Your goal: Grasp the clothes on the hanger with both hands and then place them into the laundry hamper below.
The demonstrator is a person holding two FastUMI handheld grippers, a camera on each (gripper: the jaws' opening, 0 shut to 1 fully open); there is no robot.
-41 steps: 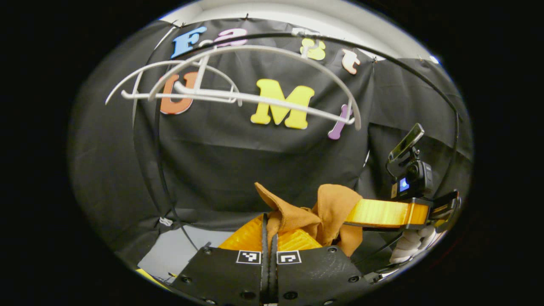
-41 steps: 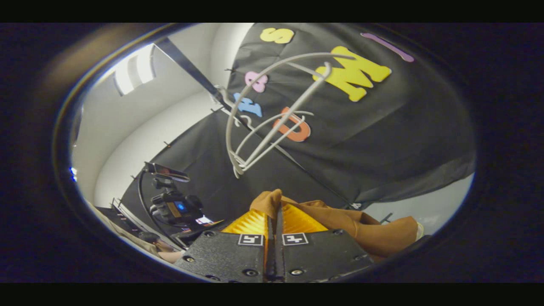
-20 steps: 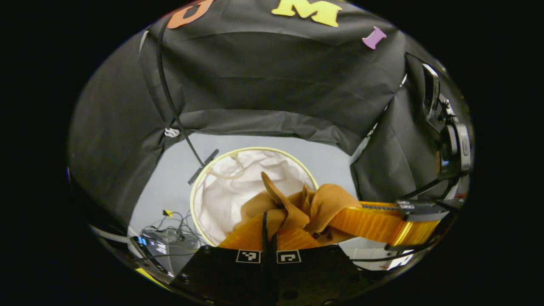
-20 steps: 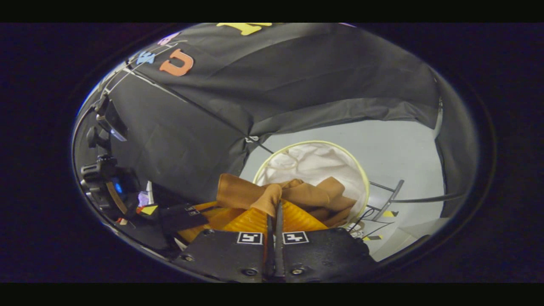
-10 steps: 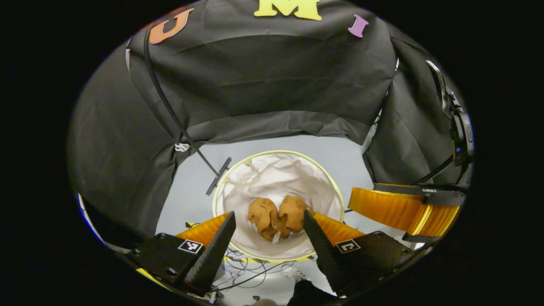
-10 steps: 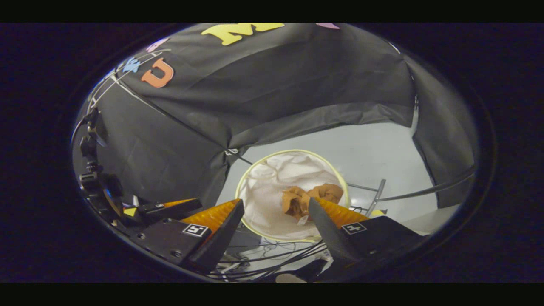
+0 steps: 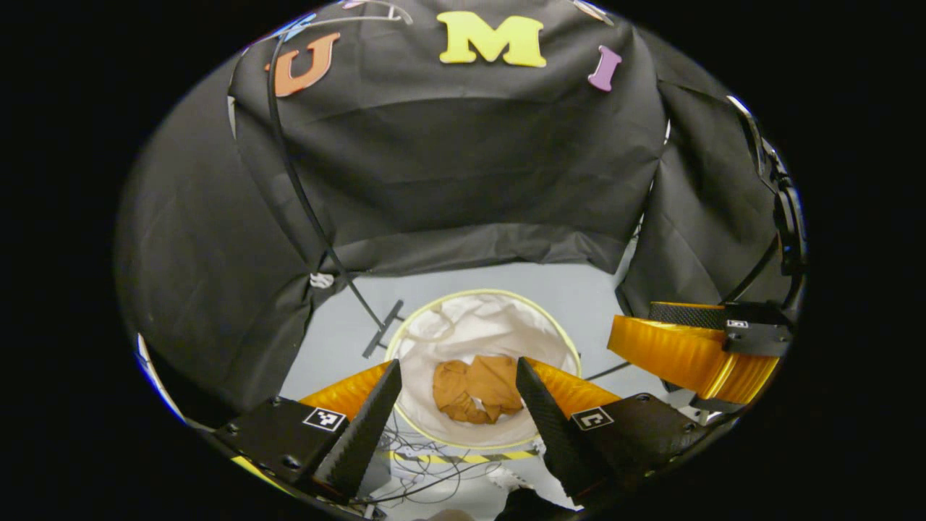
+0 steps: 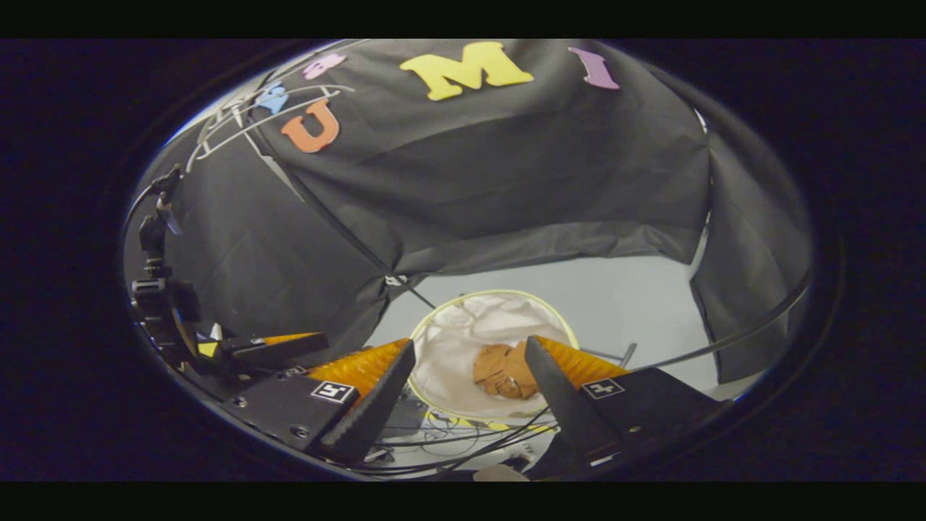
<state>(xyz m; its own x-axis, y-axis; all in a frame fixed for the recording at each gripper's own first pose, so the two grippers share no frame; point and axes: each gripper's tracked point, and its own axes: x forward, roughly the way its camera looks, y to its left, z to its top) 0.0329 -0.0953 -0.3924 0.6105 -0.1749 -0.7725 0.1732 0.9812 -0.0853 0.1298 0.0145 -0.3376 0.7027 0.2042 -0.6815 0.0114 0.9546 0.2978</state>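
Your left gripper (image 7: 459, 394) and right gripper (image 8: 469, 373) both hang spread wide and empty above the hamper (image 7: 427, 340), the clothes (image 7: 479, 388) lie crumpled inside it, so the task looks done.

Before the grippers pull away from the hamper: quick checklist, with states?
1. Brown garment inside laundry hamper: ok.
2. Left hand-held gripper open, holding nothing: ok.
3. Right hand-held gripper open, holding nothing: ok.
4. No cloth over the hamper rim: ok.
5. White hangers bare: cannot tell, they sit at the view's edge.
6. Floor cables clear of both grippers: cannot tell.
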